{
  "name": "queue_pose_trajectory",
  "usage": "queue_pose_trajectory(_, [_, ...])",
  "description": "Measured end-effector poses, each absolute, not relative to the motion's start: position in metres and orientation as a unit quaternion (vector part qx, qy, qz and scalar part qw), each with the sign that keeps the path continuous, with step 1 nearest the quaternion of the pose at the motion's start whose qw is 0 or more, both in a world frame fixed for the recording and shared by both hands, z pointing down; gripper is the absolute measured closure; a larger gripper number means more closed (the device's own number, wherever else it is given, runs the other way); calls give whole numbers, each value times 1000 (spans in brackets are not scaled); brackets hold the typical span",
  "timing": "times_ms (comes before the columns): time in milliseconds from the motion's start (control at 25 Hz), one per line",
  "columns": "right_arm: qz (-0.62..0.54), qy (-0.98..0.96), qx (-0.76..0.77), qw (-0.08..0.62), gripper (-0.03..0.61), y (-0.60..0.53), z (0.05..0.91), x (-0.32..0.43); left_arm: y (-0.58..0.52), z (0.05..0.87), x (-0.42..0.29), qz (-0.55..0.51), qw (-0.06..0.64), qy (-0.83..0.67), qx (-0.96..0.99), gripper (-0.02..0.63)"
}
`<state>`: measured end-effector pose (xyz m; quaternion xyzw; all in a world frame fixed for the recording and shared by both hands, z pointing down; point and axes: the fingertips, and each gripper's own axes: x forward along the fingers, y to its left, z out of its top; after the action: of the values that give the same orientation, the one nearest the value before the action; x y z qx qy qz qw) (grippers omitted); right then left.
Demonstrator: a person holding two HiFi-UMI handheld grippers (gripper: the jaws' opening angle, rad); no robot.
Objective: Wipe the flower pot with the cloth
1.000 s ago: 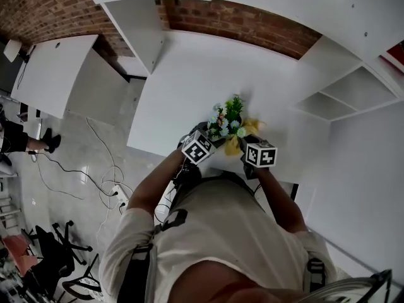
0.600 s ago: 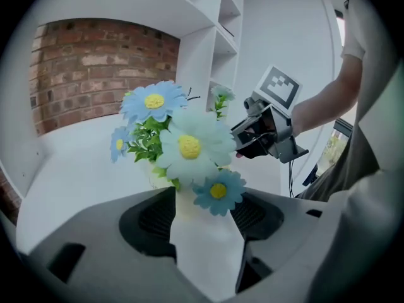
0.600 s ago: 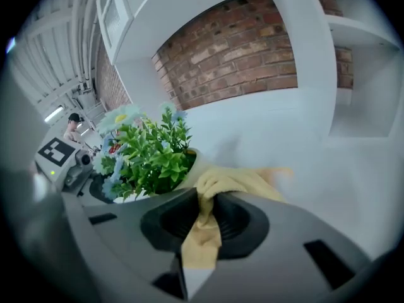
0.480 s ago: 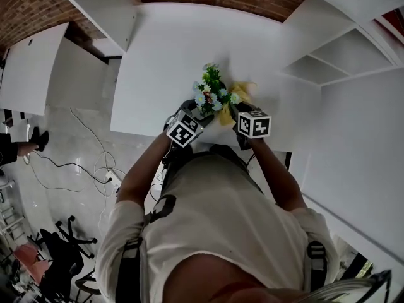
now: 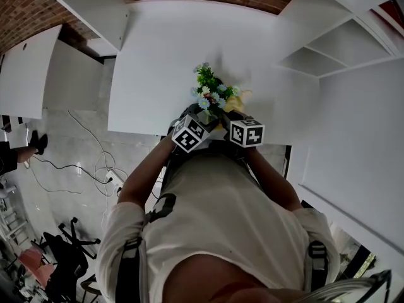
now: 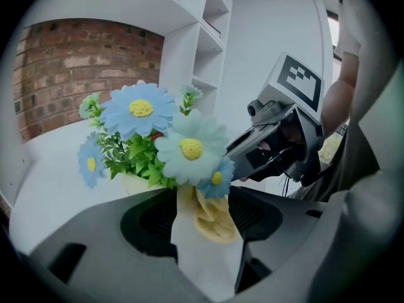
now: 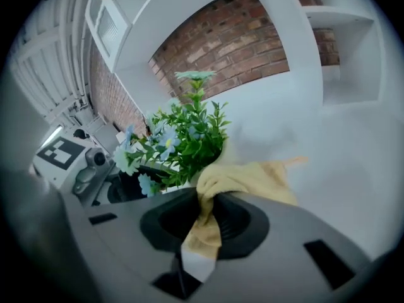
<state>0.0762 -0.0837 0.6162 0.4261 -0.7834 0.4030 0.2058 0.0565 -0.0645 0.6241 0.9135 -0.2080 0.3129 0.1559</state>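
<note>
Left gripper: jaws standing wide, just been closing slightly, gripping nothing; hovering beside flower pot at table's six o'clock edge; right gripper pinching yellow cloth at pot's three o'clock.

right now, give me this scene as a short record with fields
table: white
flower pot: upright near the table's near edge, blue and white flowers
cloth: yellow, beside the pot
right hand-held gripper: shut on the cloth
left hand-held gripper: jaws apart, just been closing slightly; cloth shows in the gap, nothing clearly clamped
</note>
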Motion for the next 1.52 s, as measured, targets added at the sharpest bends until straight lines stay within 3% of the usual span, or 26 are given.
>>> queue_pose_trajectory(160, [410, -777, 435, 195, 500, -91, 614, 83, -79, 624, 39, 320, 142, -221, 910, 347])
queue_pose_trajectory(480, [401, -764, 471, 182, 501, -111, 612, 95, -94, 630, 42, 301, 189, -226, 907, 353])
queue_pose_trajectory(680, [398, -758, 487, 173, 502, -126, 611, 107, -76, 634, 60, 334, 139, -182, 914, 356])
queue_pose_trajectory(960, [403, -760, 481, 169, 502, -129, 607, 113, -135, 629, -10, 357, 114, -251, 893, 348])
queue_pose_trajectory(1200, [422, -775, 438, 172, 502, -117, 611, 97, -166, 636, 1, 415, 60, -175, 891, 310])
queue_pose_trajectory(1520, [426, -794, 391, 188, 501, -132, 617, 100, -164, 639, 22, 390, 88, -167, 901, 340])
